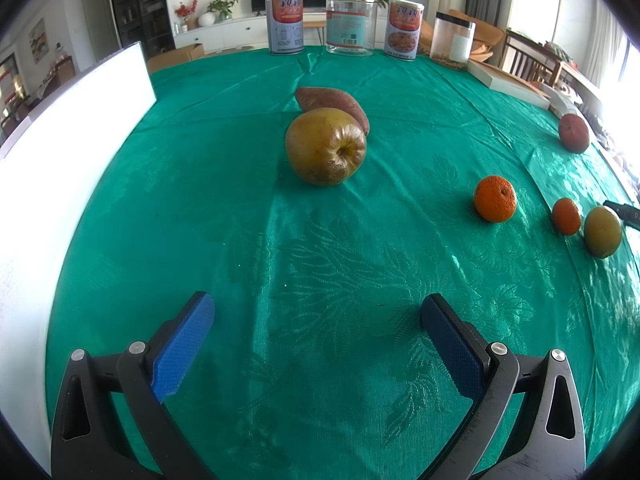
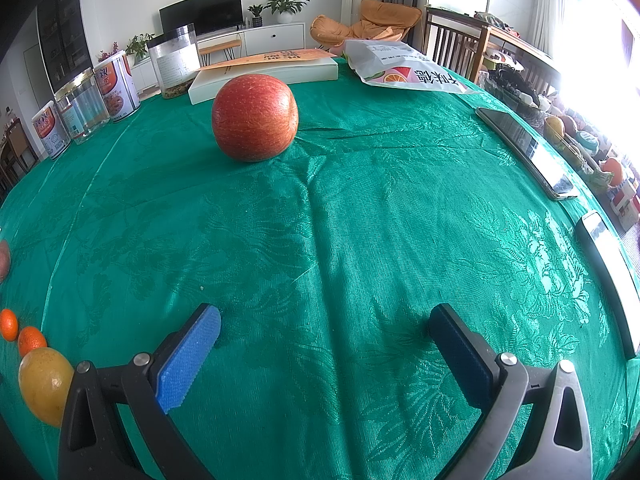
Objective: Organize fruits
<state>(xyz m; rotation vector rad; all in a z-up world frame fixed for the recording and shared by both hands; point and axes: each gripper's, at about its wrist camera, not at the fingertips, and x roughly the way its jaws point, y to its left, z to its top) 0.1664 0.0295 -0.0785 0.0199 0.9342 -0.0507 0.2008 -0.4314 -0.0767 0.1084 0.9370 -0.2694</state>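
In the left wrist view a yellow-green pear [image 1: 325,146] lies on the green tablecloth, touching a sweet potato [image 1: 331,103] behind it. To the right lie an orange [image 1: 495,199], a smaller orange [image 1: 566,216], a yellow-green fruit [image 1: 602,231] and a red apple [image 1: 574,133]. My left gripper [image 1: 316,316] is open and empty, well short of the pear. In the right wrist view the red apple [image 2: 255,117] sits ahead. My right gripper [image 2: 324,328] is open and empty, well short of it. Two small oranges [image 2: 31,340] and a yellow fruit [image 2: 45,384] lie at its left.
Cans [image 1: 285,23] and clear jars [image 1: 351,22] line the table's far edge. A white board [image 1: 76,120] stands at the left. A white box [image 2: 264,74], a snack bag [image 2: 404,66] and two phones [image 2: 528,148] lie near the right gripper's side.
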